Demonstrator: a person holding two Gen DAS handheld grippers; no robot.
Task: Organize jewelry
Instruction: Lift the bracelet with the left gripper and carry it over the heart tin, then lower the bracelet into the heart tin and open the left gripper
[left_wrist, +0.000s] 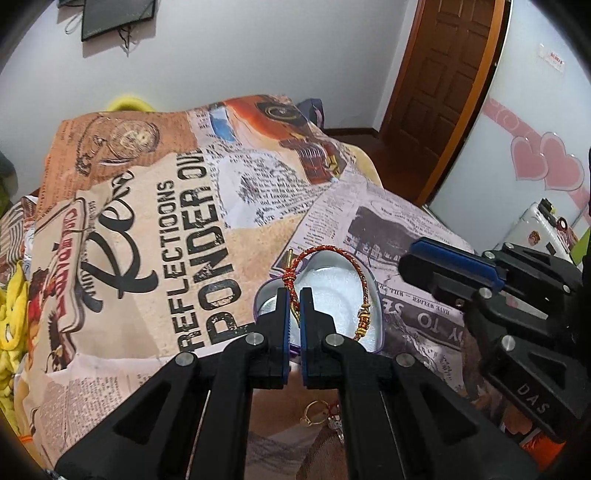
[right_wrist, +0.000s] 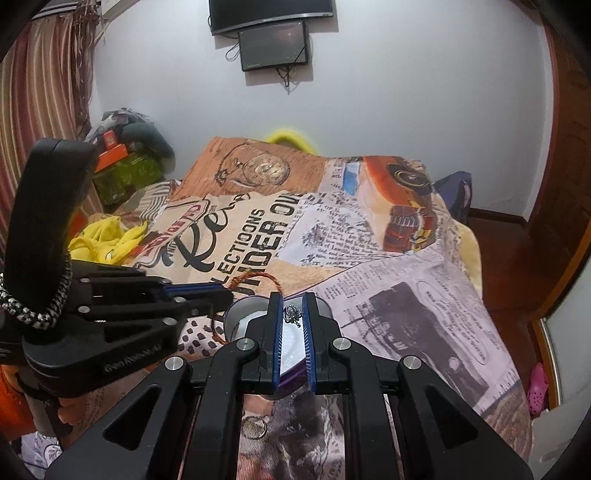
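- Left claw (left_wrist: 294, 295) nearly closed, pinching the cord of a red-and-gold braided bracelet (left_wrist: 334, 271) above a heart-shaped tin (left_wrist: 378, 295).
- Bracelet loop draped over the tin's white lining, gold beads at its right rim.
- Right claw (right_wrist: 293, 314) narrow, gripping a small silver pendant (right_wrist: 293, 314) above the same tin on the bed's printed blanket (left_wrist: 147, 229).
- Gold ring (left_wrist: 314, 410) lying on the blanket below the left claw.

The heart-shaped tin (left_wrist: 369, 334) lies on the printed blanket (left_wrist: 155, 229). Right over the tin it is crowded: the left gripper (left_wrist: 294, 295) and the red cord bracelet (left_wrist: 332, 273) fill one side, and the right gripper (right_wrist: 292, 314) with a small silver charm (right_wrist: 292, 314) fills the other. Behind the tin the blanket is flat and open. In front of the tin lies a gold ring (left_wrist: 314, 413).
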